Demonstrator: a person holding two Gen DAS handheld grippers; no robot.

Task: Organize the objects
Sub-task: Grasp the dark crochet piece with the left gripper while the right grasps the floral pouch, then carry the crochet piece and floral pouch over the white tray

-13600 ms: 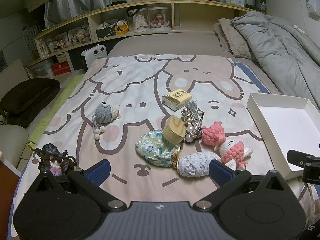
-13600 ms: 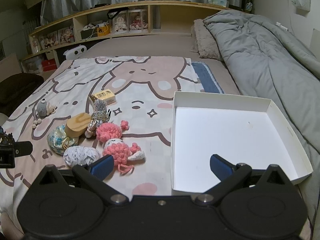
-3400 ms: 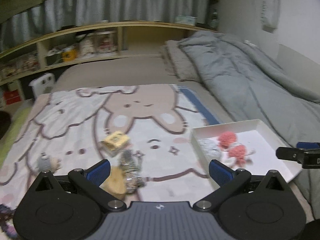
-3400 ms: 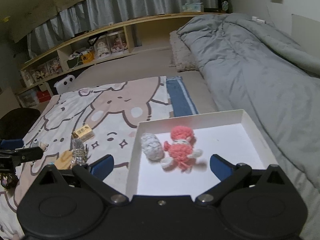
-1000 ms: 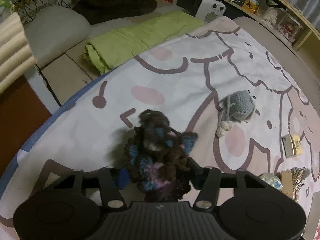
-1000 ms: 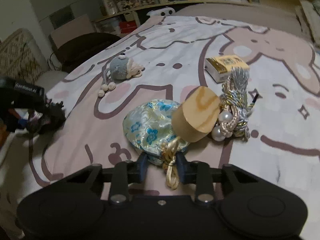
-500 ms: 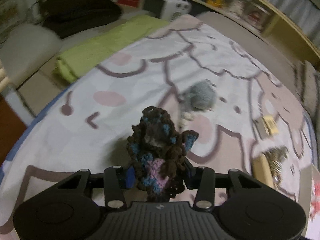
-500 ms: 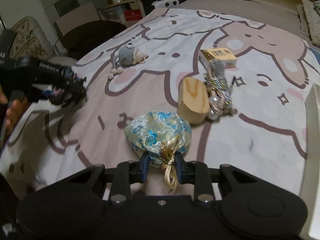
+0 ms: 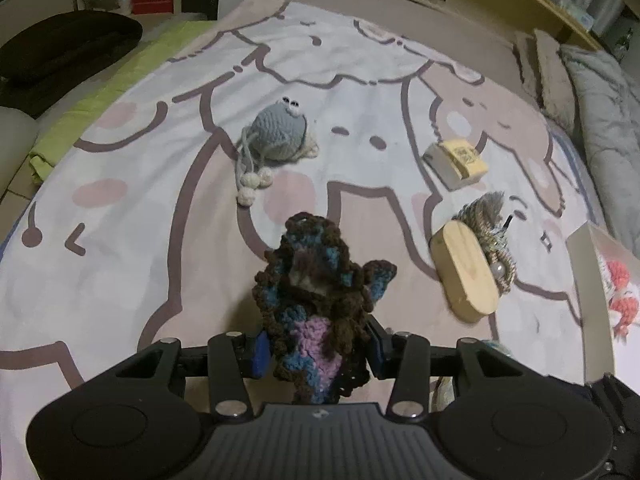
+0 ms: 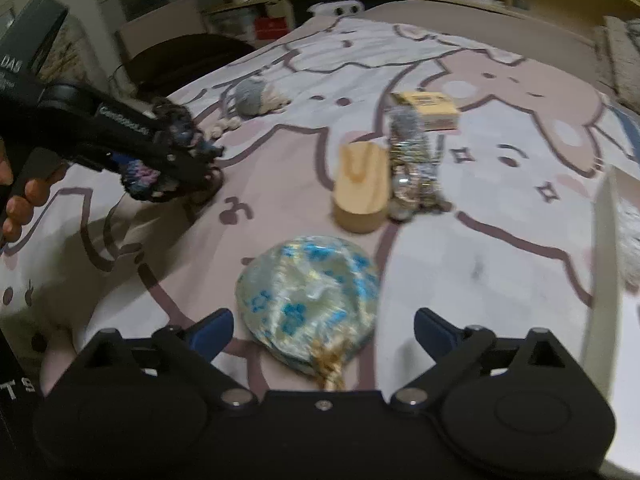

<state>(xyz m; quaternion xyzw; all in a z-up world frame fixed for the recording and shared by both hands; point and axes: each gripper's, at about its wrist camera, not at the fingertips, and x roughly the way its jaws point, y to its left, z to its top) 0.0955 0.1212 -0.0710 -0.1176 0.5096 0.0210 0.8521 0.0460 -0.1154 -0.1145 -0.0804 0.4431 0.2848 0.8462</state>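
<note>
My left gripper point(image 9: 316, 354) is shut on a dark crochet toy point(image 9: 316, 280) of brown, blue and purple yarn, held above the cartoon bedspread point(image 9: 140, 208). The right wrist view shows that toy point(image 10: 160, 156) at the left, with a hand behind it. My right gripper point(image 10: 320, 330) is opening its jaws. A blue-flowered satin pouch point(image 10: 308, 296) lies on the bed between them, and neither pad touches it. A white box point(image 9: 590, 280) sits at the right with a pink crochet toy point(image 9: 620, 300) inside; its wall point(image 10: 608, 248) also shows at the right edge.
On the bedspread lie a grey crochet toy point(image 9: 280, 128), a wooden oval box point(image 9: 466, 276), a beaded tassel bundle point(image 9: 494, 232) and a yellow packet point(image 9: 456, 158). A green blanket point(image 9: 92, 100) and black cushion point(image 9: 60, 52) are left; a grey duvet point(image 9: 608, 120) is right.
My right gripper has let go of the satin pouch and its jaws have spread wide. My left gripper has carried the dark crochet toy to the right, closer to the wooden box.
</note>
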